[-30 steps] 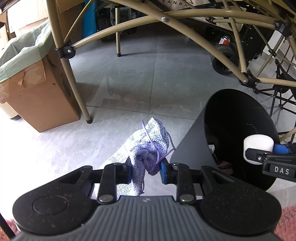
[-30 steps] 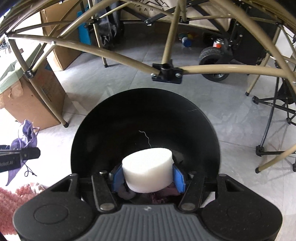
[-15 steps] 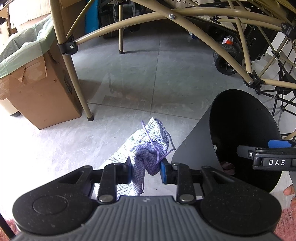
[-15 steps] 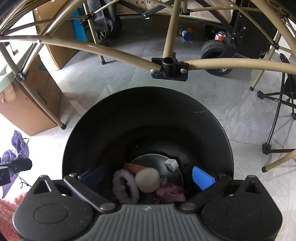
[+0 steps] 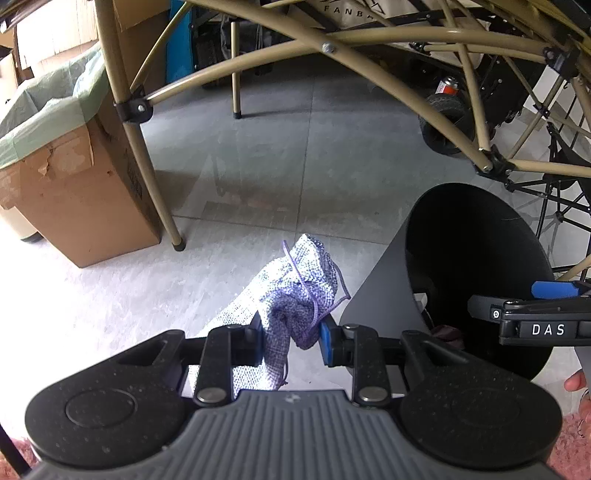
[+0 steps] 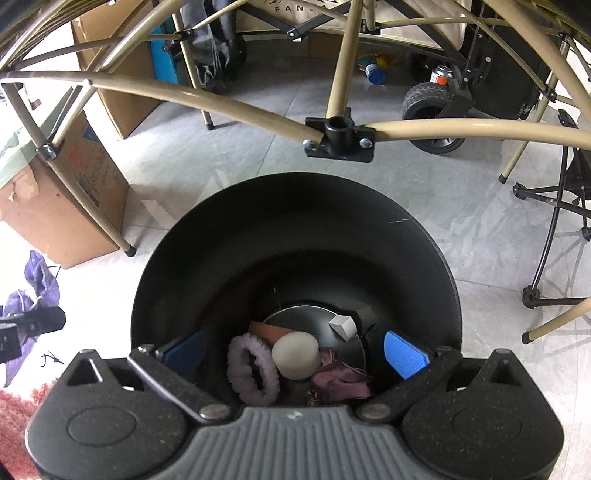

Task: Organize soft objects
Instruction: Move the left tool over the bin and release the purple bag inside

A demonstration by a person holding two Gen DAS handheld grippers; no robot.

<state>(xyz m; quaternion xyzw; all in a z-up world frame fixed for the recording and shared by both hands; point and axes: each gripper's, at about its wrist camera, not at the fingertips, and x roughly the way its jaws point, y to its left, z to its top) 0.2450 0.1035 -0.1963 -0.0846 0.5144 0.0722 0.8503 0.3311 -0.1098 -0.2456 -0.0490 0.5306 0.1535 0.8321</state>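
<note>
White foam puck (image 6: 295, 355) dropped into black bin (image 6: 295, 236); right gripper (image 6: 295, 350) now spread wide, empty. Left gripper (image 5: 291, 334) pinching purple drawstring pouch (image 5: 295, 295).

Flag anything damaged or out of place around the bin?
Nothing amiss in the task. The bin stands upright with the sponge, scrunchie and cloth inside. The left claw holds the pouch. Only oddity: the cardboard box has a torn top edge.

"DAS" stands on the right gripper (image 5: 554, 295); "FANB…" on beige fabric (image 5: 369, 9).
</note>
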